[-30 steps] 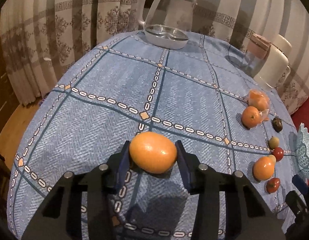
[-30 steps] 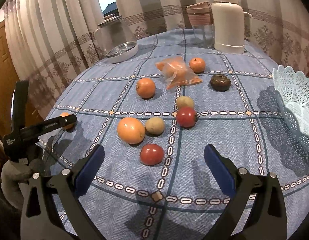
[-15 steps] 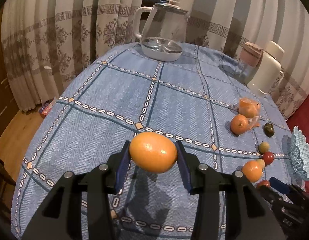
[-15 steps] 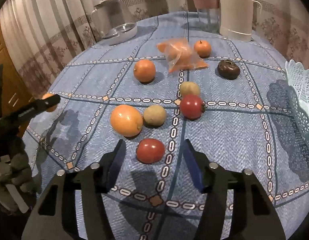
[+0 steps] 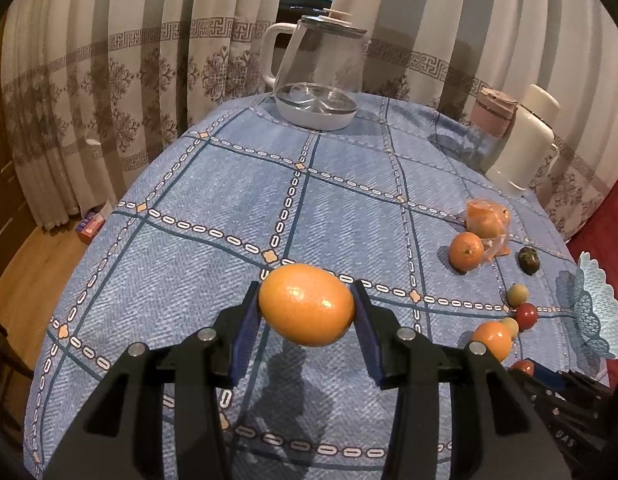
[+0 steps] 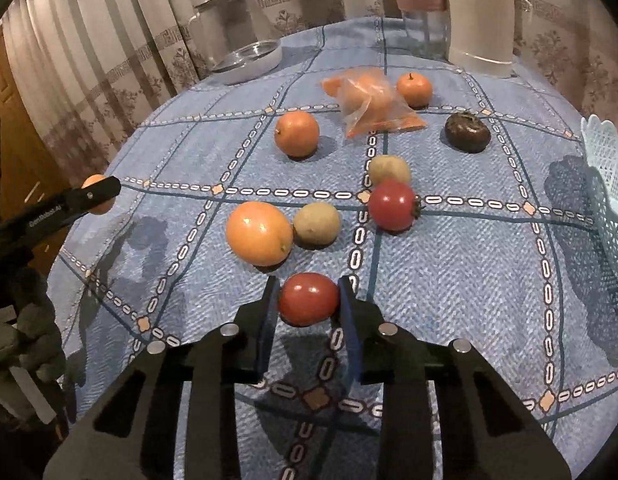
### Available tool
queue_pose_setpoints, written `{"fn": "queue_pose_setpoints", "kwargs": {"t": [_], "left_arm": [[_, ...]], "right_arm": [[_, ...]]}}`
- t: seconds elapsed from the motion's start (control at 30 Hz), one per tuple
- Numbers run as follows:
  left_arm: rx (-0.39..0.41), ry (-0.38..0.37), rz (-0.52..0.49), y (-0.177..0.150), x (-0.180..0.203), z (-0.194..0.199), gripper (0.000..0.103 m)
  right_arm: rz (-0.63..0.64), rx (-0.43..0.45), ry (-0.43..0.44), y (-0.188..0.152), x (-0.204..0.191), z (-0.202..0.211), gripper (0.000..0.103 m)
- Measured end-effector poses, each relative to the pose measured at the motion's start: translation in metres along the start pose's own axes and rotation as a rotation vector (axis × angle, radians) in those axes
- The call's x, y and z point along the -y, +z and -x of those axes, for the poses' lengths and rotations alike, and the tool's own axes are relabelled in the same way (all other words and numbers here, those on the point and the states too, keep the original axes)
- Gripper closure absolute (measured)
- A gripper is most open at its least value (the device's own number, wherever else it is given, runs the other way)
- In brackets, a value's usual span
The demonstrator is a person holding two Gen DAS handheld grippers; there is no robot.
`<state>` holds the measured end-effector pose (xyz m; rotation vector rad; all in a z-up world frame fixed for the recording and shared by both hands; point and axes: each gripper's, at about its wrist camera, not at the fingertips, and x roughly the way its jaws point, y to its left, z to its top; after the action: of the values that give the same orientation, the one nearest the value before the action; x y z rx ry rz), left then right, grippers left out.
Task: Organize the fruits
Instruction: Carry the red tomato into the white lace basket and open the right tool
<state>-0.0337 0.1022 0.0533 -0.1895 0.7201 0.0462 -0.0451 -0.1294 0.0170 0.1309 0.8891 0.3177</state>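
My left gripper (image 5: 305, 300) is shut on an oval orange (image 5: 307, 312), held just above the blue checked tablecloth (image 5: 229, 200). In the right wrist view my right gripper (image 6: 307, 294) is shut on a red tomato (image 6: 309, 300), its pads pressing both sides while the tomato rests on the cloth. Beyond it lie a large orange (image 6: 259, 234), two pale brownish fruits (image 6: 317, 224), another red tomato (image 6: 393, 206), a round orange (image 6: 297, 134), a bag of oranges (image 6: 369, 100), a tangerine (image 6: 414, 89) and a dark fruit (image 6: 467, 133). A white lace basket (image 6: 605, 168) stands at the right edge.
A glass kettle (image 5: 317, 80) stands at the table's far end. A white thermos (image 5: 525, 140) and a pink-lidded cup (image 5: 491, 120) stand far right. A gloved hand (image 6: 25, 340) holds the left gripper at the table's left edge. Curtains surround the table.
My right gripper's jaws went from wide open to shut on the red tomato as it came forward over it. My left gripper lifted the oval orange a little off the cloth.
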Motion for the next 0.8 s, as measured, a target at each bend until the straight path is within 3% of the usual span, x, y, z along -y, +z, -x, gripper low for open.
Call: {"fn": "queue_pose_setpoints", "kwargs": {"t": [0.4,0.8], "left_arm": [[0.025,-0.021,-0.037,0.003,0.019,0.014,0.058],[0.045,-0.042,-0.095,0.008,0.056,0.023,0.058]], "right_arm": [[-0.076,0.11,-0.034,0.006,0.034,0.041,0.072],[-0.19,0.231,-0.156,0.014,0.102,0.09,0.072]]}}
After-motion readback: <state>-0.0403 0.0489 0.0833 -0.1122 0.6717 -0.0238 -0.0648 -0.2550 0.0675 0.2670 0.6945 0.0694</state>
